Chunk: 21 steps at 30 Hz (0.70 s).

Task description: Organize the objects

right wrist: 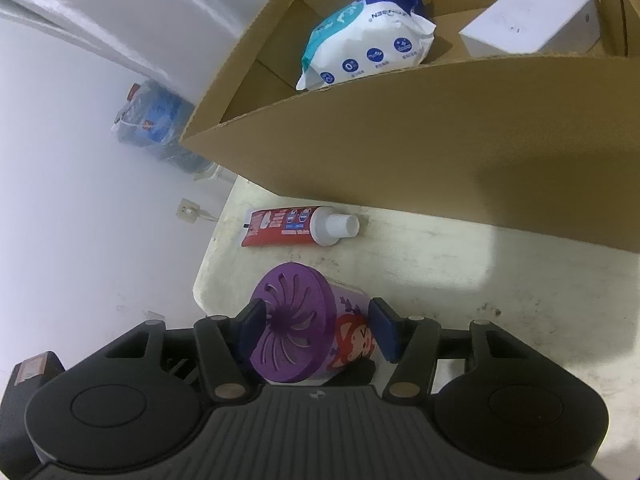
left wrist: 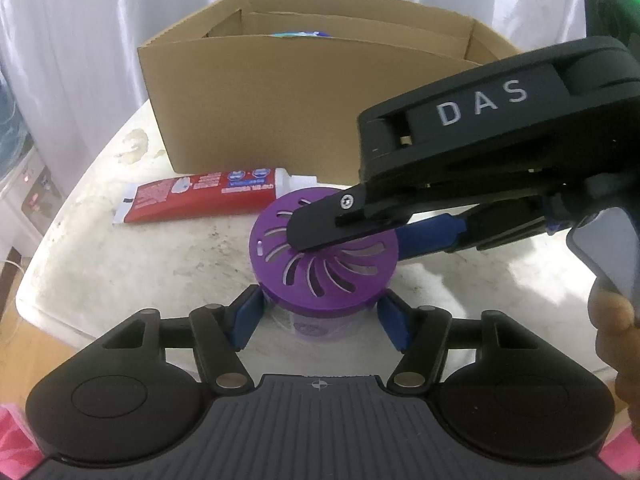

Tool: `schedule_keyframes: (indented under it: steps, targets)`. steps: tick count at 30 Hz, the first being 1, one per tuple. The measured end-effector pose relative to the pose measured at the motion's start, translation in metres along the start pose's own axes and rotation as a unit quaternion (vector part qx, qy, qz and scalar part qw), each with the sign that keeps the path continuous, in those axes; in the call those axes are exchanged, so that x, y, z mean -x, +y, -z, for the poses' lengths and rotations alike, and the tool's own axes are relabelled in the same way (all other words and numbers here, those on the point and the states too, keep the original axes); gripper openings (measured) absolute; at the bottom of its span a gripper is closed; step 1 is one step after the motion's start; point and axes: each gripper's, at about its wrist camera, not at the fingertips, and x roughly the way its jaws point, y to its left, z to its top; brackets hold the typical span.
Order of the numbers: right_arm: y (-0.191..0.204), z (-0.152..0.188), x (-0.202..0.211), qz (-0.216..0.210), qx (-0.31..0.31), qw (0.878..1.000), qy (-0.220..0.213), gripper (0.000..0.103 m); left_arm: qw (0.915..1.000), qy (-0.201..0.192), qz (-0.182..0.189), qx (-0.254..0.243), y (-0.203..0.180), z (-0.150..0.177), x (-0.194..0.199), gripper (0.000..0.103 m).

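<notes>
Right gripper: jaws part open, one blue pad on the purple vented lid, the other on the base end of the jar. Pads look pressed on it, so it's gripped lengthwise, top to bottom. Seen from the left wrist view, the right gripper comes in from the right, its upper finger lying across the lid, its lower blue pad showing just past the lid's rim.

Left gripper: jaws about as wide as the jar, a blue pad on each side of the clear body under the lid. Contact isn't clear (left pad looks just off the wall, right pad partly hidden by the lid rim), so I can't tell if it's clamping.

Jar stands on the table, near its front edge, cartoon print on the side. Both grippers are at it at once.

Just behind it lies a red tube, cap toward the jar, close but apart in the right wrist view.

Behind the tube stands an open box. Inside it: a white-and-blue wipes pack and a white carton, side by side.

A hand holds the right gripper's handle at the right edge of the view.
</notes>
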Motion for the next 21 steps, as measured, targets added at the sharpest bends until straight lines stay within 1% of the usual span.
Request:
schedule_keyframes:
  steps: [1, 2, 3, 12, 21]
  targets:
    - [0.000, 0.001, 0.002, 0.001, 0.000, 1.000, 0.000, 0.060, 1.0000, 0.001, 0.001, 0.000, -0.003, -0.010, -0.008, 0.063]
    - [-0.001, 0.002, 0.003, 0.003, 0.000, 1.000, 0.000, 0.060, 1.0000, 0.003, 0.002, 0.000, -0.019, -0.013, -0.015, 0.063]
    - [-0.001, 0.003, 0.005, 0.003, 0.000, 1.000, 0.001, 0.060, 1.0000, 0.005, 0.003, 0.000, -0.031, -0.015, -0.013, 0.063]
    - [0.003, 0.017, 0.023, 0.025, 0.022, 0.999, -0.004, 0.060, 0.9996, 0.016, 0.022, -0.004, -0.050, -0.004, 0.001, 0.062]
    - [-0.002, 0.017, 0.023, 0.025, 0.014, 1.000, -0.002, 0.060, 0.9996, 0.014, 0.014, -0.022, -0.061, -0.003, 0.003, 0.065]
